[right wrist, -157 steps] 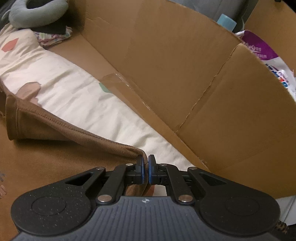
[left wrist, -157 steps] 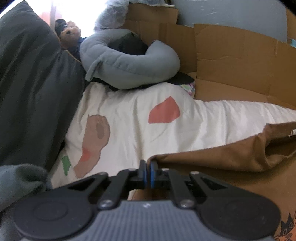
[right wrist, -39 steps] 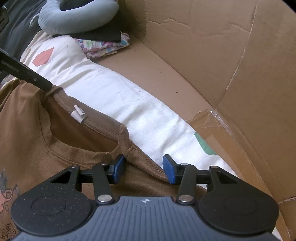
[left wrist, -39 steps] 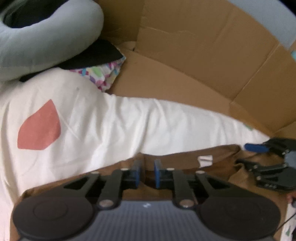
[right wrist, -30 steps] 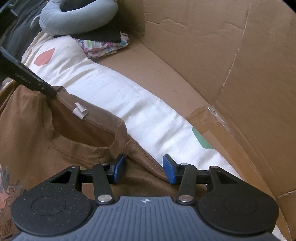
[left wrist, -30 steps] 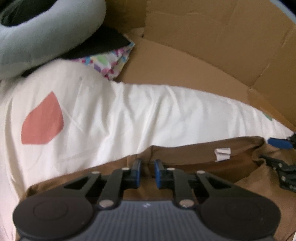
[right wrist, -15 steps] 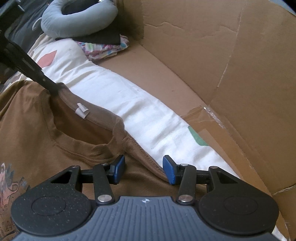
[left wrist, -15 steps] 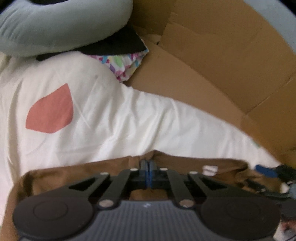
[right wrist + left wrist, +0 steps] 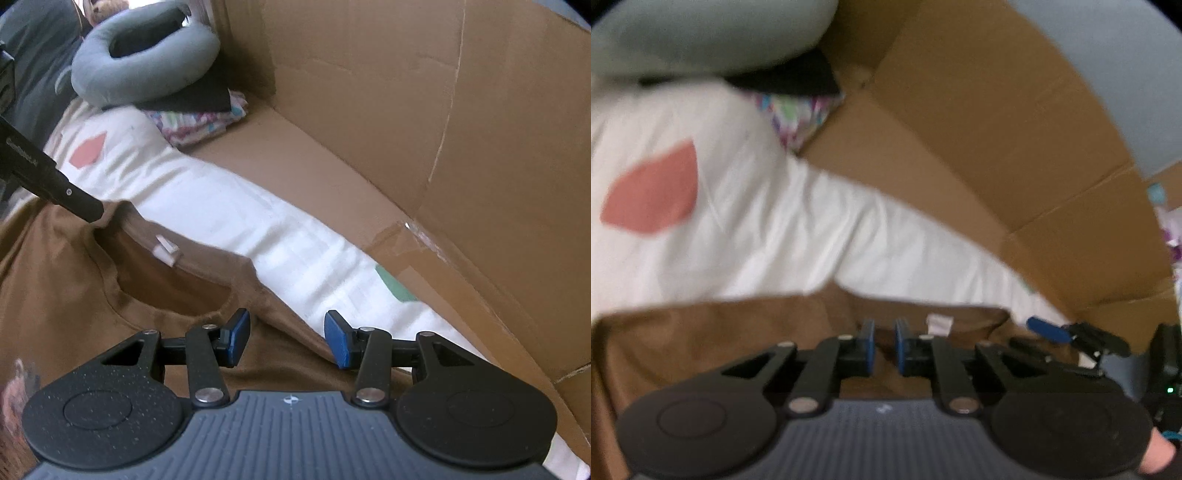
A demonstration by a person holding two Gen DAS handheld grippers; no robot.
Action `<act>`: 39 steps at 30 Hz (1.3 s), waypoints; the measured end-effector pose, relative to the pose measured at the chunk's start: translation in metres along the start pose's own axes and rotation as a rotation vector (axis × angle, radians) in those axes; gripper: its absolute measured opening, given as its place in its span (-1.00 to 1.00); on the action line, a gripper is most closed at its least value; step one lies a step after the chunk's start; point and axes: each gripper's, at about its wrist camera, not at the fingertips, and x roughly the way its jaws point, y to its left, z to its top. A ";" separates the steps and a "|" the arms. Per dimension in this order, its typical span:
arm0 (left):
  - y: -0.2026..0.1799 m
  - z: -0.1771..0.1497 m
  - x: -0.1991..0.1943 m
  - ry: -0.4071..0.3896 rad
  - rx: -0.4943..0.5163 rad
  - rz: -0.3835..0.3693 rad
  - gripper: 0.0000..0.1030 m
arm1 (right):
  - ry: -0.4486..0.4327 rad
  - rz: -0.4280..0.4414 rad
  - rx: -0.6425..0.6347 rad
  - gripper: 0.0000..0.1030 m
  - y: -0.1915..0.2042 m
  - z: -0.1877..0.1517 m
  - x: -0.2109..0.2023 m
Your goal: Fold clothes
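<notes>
The brown T-shirt lies spread flat on the white bedsheet, its neckline turned toward the cardboard wall and its body running back toward me, so its long axis goes from the collar straight down under my two claws. The white neck tag sits on the inside of the back collar, on the shirt's far edge beside the bare sheet. A printed picture shows on the shirt's front, near the frame's left edge in my right wrist view.

My left claw is over the back collar of the shirt, just left of the tag. Its jaws are opening, a narrow slit between the blue pads; brown cloth shows in the slit, but the left view is blurred and I cannot tell whether the pads press on it.

My right claw stands about half open over the shirt's shoulder, right of the neck opening. The shoulder seam runs between its blue pads, and neither pad touches the cloth.

Beyond the shirt, at the sheet's far end, a grey neck pillow rests on a black folded item and a patterned folded cloth, against the cardboard wall.
</notes>
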 end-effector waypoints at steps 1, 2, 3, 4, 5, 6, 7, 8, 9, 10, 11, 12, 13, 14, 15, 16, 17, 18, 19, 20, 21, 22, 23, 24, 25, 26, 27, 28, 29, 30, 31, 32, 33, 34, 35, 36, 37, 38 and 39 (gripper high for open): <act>0.000 0.003 -0.006 -0.027 0.019 0.007 -0.76 | -0.008 0.000 0.003 0.00 0.000 0.002 -0.001; 0.000 0.006 -0.012 -0.055 0.050 0.038 -0.76 | -0.013 -0.003 0.006 0.00 -0.001 0.003 -0.001; 0.000 0.008 -0.013 -0.074 0.074 0.073 -0.76 | -0.018 -0.007 0.010 0.00 -0.002 0.005 -0.002; 0.000 0.010 -0.015 -0.093 0.097 0.110 -0.76 | -0.022 -0.011 0.014 -0.01 -0.003 0.006 -0.002; 0.000 0.010 -0.013 -0.100 0.127 0.143 -0.76 | -0.023 -0.017 0.020 -0.02 -0.004 0.007 -0.002; -0.001 0.010 -0.011 -0.105 0.158 0.176 -0.76 | -0.023 -0.024 0.027 -0.03 -0.006 0.008 -0.002; -0.002 0.010 -0.008 -0.110 0.188 0.209 -0.76 | -0.023 -0.030 0.034 -0.05 -0.007 0.008 -0.001; -0.004 0.008 -0.004 -0.107 0.206 0.227 -0.76 | -0.019 -0.040 0.036 -0.13 -0.008 0.008 -0.001; -0.005 0.006 0.001 -0.103 0.223 0.245 -0.76 | -0.012 -0.052 0.035 -0.13 -0.008 0.008 0.000; -0.007 0.003 0.006 -0.099 0.249 0.255 -0.76 | -0.004 -0.059 0.033 -0.13 -0.009 0.008 0.002; -0.010 0.000 0.012 -0.096 0.275 0.264 -0.76 | 0.004 -0.062 0.032 -0.13 -0.009 0.007 0.003; -0.012 -0.003 0.017 -0.093 0.302 0.273 -0.76 | 0.011 -0.063 0.029 -0.13 -0.010 0.006 0.005; -0.014 -0.006 0.022 -0.094 0.332 0.277 -0.72 | 0.017 -0.063 0.024 -0.13 -0.009 0.005 0.006; -0.017 -0.009 0.027 -0.093 0.363 0.286 -0.72 | 0.022 -0.064 0.018 -0.13 -0.008 0.005 0.008; -0.020 -0.012 0.032 -0.085 0.392 0.294 -0.72 | 0.028 -0.066 0.008 -0.13 -0.007 0.004 0.010; -0.022 -0.016 0.037 -0.077 0.421 0.302 -0.71 | 0.034 -0.069 -0.003 -0.13 -0.006 0.004 0.011; -0.021 -0.018 0.040 -0.071 0.441 0.302 -0.68 | 0.040 -0.073 -0.014 -0.13 -0.005 0.004 0.013; -0.020 -0.020 0.043 -0.065 0.461 0.302 -0.66 | 0.043 -0.074 -0.022 -0.13 -0.005 0.004 0.014; -0.019 -0.022 0.046 -0.060 0.481 0.302 -0.64 | 0.045 -0.073 -0.029 -0.13 -0.004 0.004 0.014; -0.018 -0.025 0.046 -0.062 0.496 0.298 -0.61 | 0.046 -0.073 -0.036 -0.13 -0.003 0.005 0.015; -0.017 -0.026 0.046 -0.064 0.505 0.295 -0.60 | 0.049 -0.073 -0.045 -0.17 -0.002 0.005 0.016; -0.017 -0.027 0.046 -0.067 0.513 0.291 -0.60 | 0.051 -0.075 -0.057 -0.17 -0.001 0.005 0.017; -0.016 -0.028 0.046 -0.070 0.521 0.286 -0.60 | 0.054 -0.076 -0.069 -0.17 0.000 0.006 0.018; -0.015 -0.028 0.045 -0.072 0.528 0.281 -0.60 | 0.057 -0.078 -0.077 -0.18 0.001 0.006 0.019; -0.014 -0.029 0.045 -0.075 0.536 0.276 -0.58 | 0.061 -0.079 -0.083 -0.18 0.002 0.006 0.021; -0.015 -0.030 0.044 -0.077 0.544 0.265 -0.56 | 0.063 -0.081 -0.088 -0.18 0.002 0.006 0.022; -0.014 -0.029 0.040 -0.083 0.552 0.242 -0.55 | 0.065 -0.083 -0.092 -0.18 0.003 0.006 0.023; -0.012 -0.029 0.035 -0.089 0.560 0.218 -0.55 | 0.065 -0.083 -0.094 -0.18 0.003 0.005 0.024; -0.011 -0.029 0.030 -0.095 0.569 0.194 -0.55 | 0.063 -0.082 -0.096 -0.18 0.003 0.005 0.024; -0.009 -0.029 0.025 -0.106 0.578 0.174 -0.55 | 0.062 -0.081 -0.097 -0.18 0.003 0.004 0.024; -0.007 -0.029 0.019 -0.116 0.588 0.154 -0.55 | 0.061 -0.078 -0.096 -0.18 0.002 0.004 0.024; -0.006 -0.028 0.016 -0.127 0.598 0.147 -0.55 | 0.060 -0.076 -0.094 -0.18 0.002 0.003 0.024; -0.005 -0.027 0.013 -0.139 0.609 0.141 -0.55 | 0.060 -0.075 -0.092 -0.18 0.002 0.003 0.024; -0.003 -0.025 0.012 -0.141 0.606 0.160 -0.55 | 0.061 -0.077 -0.091 -0.18 0.002 0.003 0.024; -0.001 -0.023 0.012 -0.142 0.602 0.180 -0.55 | 0.064 -0.079 -0.093 -0.18 0.002 0.002 0.024; 0.001 -0.021 0.013 -0.144 0.597 0.201 -0.56 | 0.065 -0.082 -0.099 -0.18 0.003 0.002 0.024; 0.003 -0.020 0.016 -0.148 0.592 0.222 -0.57 | 0.066 -0.085 -0.105 -0.18 0.004 0.001 0.024; 0.004 -0.019 0.019 -0.152 0.586 0.244 -0.59 | 0.067 -0.089 -0.108 -0.18 0.005 0.001 0.024; 0.005 -0.018 0.022 -0.156 0.581 0.266 -0.60 | 0.067 -0.091 -0.109 -0.18 0.005 0.000 0.024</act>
